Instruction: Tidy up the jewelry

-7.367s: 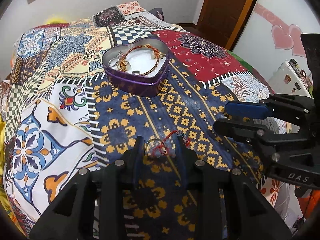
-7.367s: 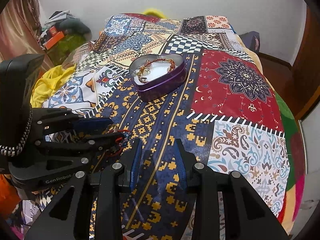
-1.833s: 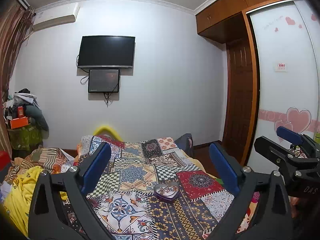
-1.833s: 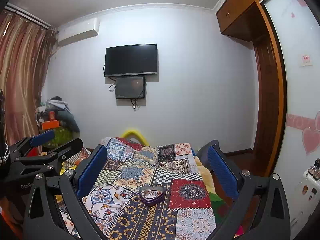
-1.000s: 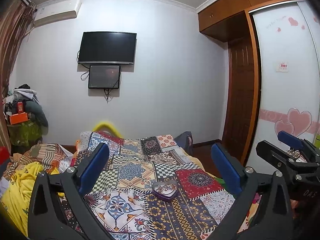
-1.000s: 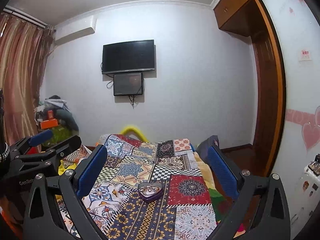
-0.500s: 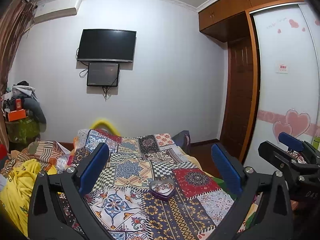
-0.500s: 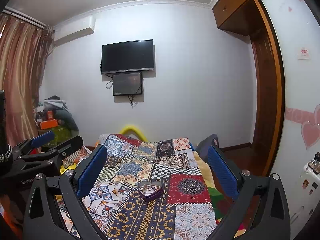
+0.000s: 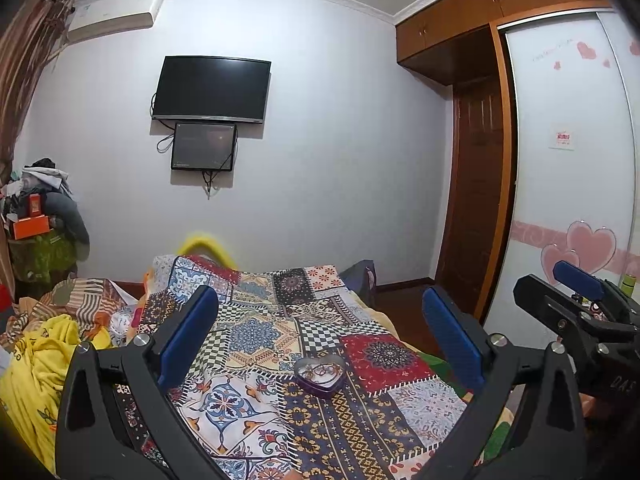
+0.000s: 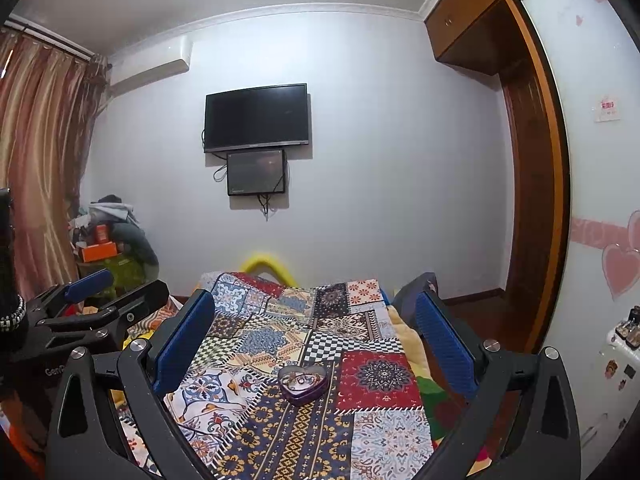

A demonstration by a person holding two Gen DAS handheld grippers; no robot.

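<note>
Now both the left gripper [image 9: 320,328] and the right gripper [image 10: 310,324] hang spread wide and empty, well back from the heart-shaped tin [image 10: 303,383] of jewelry lying straight ahead and below on the patchwork bedspread [image 10: 384,428], neither clearly nearer, in a bedroom with a wall-mounted television [image 10: 257,117].

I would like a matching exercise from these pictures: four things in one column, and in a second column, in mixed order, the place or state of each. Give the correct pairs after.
Things
1. heart-shaped tin
2. television
3. left gripper
4. yellow cloth

Places or states
A. open, holding nothing
B. mounted on the white wall
C. on the patchwork bedspread, lid off, jewelry inside
D. heaped at the left beside the bed

Pairs: 1-C, 2-B, 3-A, 4-D
</note>
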